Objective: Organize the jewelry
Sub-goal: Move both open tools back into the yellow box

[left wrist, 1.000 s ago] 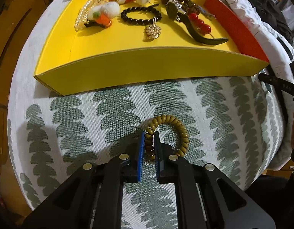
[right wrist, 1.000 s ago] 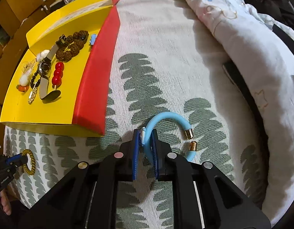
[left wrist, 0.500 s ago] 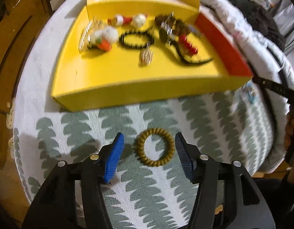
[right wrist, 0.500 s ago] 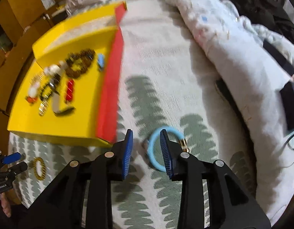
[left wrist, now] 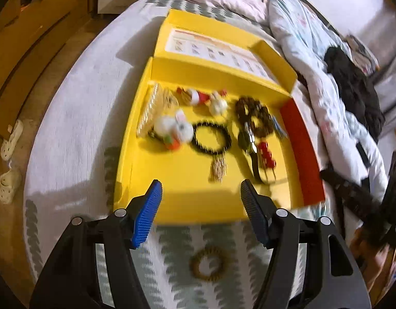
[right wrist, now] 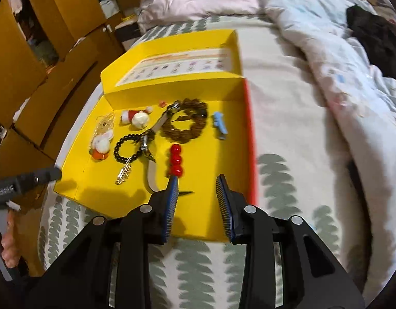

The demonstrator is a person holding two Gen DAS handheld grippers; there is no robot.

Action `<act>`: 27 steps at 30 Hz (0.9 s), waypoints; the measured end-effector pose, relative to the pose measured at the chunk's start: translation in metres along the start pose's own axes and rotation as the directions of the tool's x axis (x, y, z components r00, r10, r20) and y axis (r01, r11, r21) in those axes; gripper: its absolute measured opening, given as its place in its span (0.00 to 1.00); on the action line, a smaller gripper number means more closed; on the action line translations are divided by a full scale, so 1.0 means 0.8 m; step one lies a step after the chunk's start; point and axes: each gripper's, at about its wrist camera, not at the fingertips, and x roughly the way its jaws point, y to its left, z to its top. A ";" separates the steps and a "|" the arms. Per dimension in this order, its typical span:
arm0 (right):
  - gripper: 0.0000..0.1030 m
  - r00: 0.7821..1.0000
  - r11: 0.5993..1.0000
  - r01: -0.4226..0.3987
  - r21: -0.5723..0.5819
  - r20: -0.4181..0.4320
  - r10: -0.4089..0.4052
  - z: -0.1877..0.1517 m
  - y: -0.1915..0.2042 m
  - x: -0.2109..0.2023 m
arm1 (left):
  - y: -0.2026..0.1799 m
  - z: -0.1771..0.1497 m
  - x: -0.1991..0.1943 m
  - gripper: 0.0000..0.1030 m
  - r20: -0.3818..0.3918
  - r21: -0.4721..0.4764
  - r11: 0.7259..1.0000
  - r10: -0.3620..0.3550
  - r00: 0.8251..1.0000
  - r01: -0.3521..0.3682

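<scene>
**Now both grippers stand empty over the tray**

Plainly, the left gripper (left wrist: pixel 200 193) is spread wide and its jaws are opening, with nothing between the blue pads. The coil ring (left wrist: pixel 209 262) lies loose on the leaf-print sheet (left wrist: pixel 77 134), just short of the yellow tray (left wrist: pixel 198 203) and below the jaws.

The right gripper (right wrist: pixel 198 189) is partly open, a narrower gap, and holds nothing; behind that gap is bare tray floor.

Inside the tray lie a black bead bracelet (right wrist: pixel 125 146), a brown bead bracelet (right wrist: pixel 185 126), red beads (right wrist: pixel 175 160), a blue clip (right wrist: pixel 219 125), a watch (left wrist: pixel 249 144) and a white rabbit clip (left wrist: pixel 176 130), all apart from both grippers. A rumpled quilt (right wrist: pixel 326 38) lies beyond.
</scene>
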 end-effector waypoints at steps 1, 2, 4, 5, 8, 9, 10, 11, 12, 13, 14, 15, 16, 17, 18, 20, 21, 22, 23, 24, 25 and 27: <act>0.34 1.000 1.000 -0.006 -0.003 -0.006 0.006 0.003 0.005 0.008 | 0.000 0.006 0.003 0.62 0.003 -0.003 1.000 0.000 1.000 0.000; 0.34 1.000 1.000 -0.014 -0.006 -0.015 0.013 0.006 0.009 0.016 | -0.001 0.011 0.006 0.62 0.006 -0.006 1.000 0.001 1.000 -0.001; 0.34 0.999 1.000 -0.026 -0.011 -0.032 0.026 0.011 0.017 0.033 | -0.002 0.021 0.013 0.62 0.009 0.002 1.000 0.010 1.000 -0.010; 0.34 0.999 1.000 -0.028 -0.014 -0.035 0.027 0.012 0.018 0.038 | -0.003 0.025 0.017 0.62 0.009 0.008 1.000 0.014 1.000 -0.014; 0.34 0.998 0.999 -0.028 -0.024 -0.061 0.027 0.019 0.023 0.057 | -0.002 0.037 0.036 0.62 -0.015 0.017 0.999 0.031 0.999 -0.031; 0.34 0.998 0.999 -0.031 -0.025 -0.061 0.030 0.022 0.023 0.061 | 0.000 0.039 0.041 0.62 -0.023 0.018 0.999 0.032 0.999 -0.032; 0.34 0.998 0.999 -0.032 -0.027 -0.061 0.030 0.024 0.023 0.065 | 0.000 0.041 0.047 0.62 -0.031 0.018 0.999 0.036 0.999 -0.036; 0.34 0.998 0.999 -0.032 -0.027 -0.063 0.030 0.025 0.023 0.068 | 0.001 0.043 0.053 0.62 -0.042 0.020 0.999 0.044 0.998 -0.043; 0.34 0.997 0.999 -0.034 -0.021 -0.067 0.032 0.026 0.021 0.073 | 0.003 0.045 0.060 0.62 -0.053 0.018 0.998 0.054 0.997 -0.053; 0.34 0.997 0.999 -0.033 -0.015 -0.072 0.032 0.027 0.018 0.077 | 0.004 0.046 0.064 0.62 -0.056 0.013 0.998 0.059 0.997 -0.058; 0.34 0.996 0.999 -0.034 -0.009 -0.079 0.033 0.027 0.015 0.081 | 0.006 0.047 0.067 0.62 -0.061 0.011 0.998 0.063 0.996 -0.063; 0.34 0.995 0.999 -0.038 -0.004 -0.089 0.037 0.027 0.013 0.086 | 0.008 0.049 0.072 0.62 -0.070 0.012 0.997 0.071 0.995 -0.070; 0.34 0.995 0.999 -0.041 -0.003 -0.096 0.041 0.027 0.011 0.090 | 0.010 0.049 0.075 0.62 -0.075 0.011 0.997 0.076 0.994 -0.076; 0.34 0.994 0.999 -0.043 -0.005 -0.102 0.042 0.026 0.010 0.092 | 0.010 0.050 0.076 0.62 -0.077 0.011 0.997 0.079 0.994 -0.078; 0.34 0.993 0.999 -0.045 -0.011 -0.112 0.043 0.026 0.011 0.098 | 0.012 0.051 0.079 0.62 -0.083 0.013 0.996 0.086 0.993 -0.086; 0.34 0.992 0.999 -0.044 -0.017 -0.121 0.042 0.025 0.012 0.105 | 0.013 0.053 0.085 0.62 -0.092 0.015 0.995 0.096 0.991 -0.095; 0.34 0.991 0.999 -0.040 -0.017 -0.125 0.037 0.025 0.012 0.108 | 0.016 0.054 0.088 0.62 -0.101 0.010 0.995 0.096 0.990 -0.095; 0.34 0.991 0.999 -0.038 -0.016 -0.127 0.036 0.026 0.011 0.111 | 0.017 0.055 0.091 0.62 -0.107 0.007 0.996 0.094 0.990 -0.093; 0.34 0.991 0.999 -0.040 -0.015 -0.128 0.037 0.026 0.012 0.114 | 0.019 0.055 0.094 0.62 -0.112 0.004 0.996 0.092 0.989 -0.092; 0.34 0.991 0.999 -0.041 -0.018 -0.132 0.038 0.026 0.012 0.117 | 0.021 0.056 0.097 0.62 -0.117 0.001 0.996 0.092 0.989 -0.092; 0.34 0.990 0.999 -0.038 -0.021 -0.136 0.035 0.025 0.012 0.120 | 0.022 0.058 0.100 0.62 -0.120 0.002 0.996 0.093 0.988 -0.094; 0.34 0.990 0.999 -0.041 -0.023 -0.138 0.037 0.025 0.013 0.124 | 0.023 0.060 0.104 0.62 -0.126 0.005 0.995 0.096 0.987 -0.096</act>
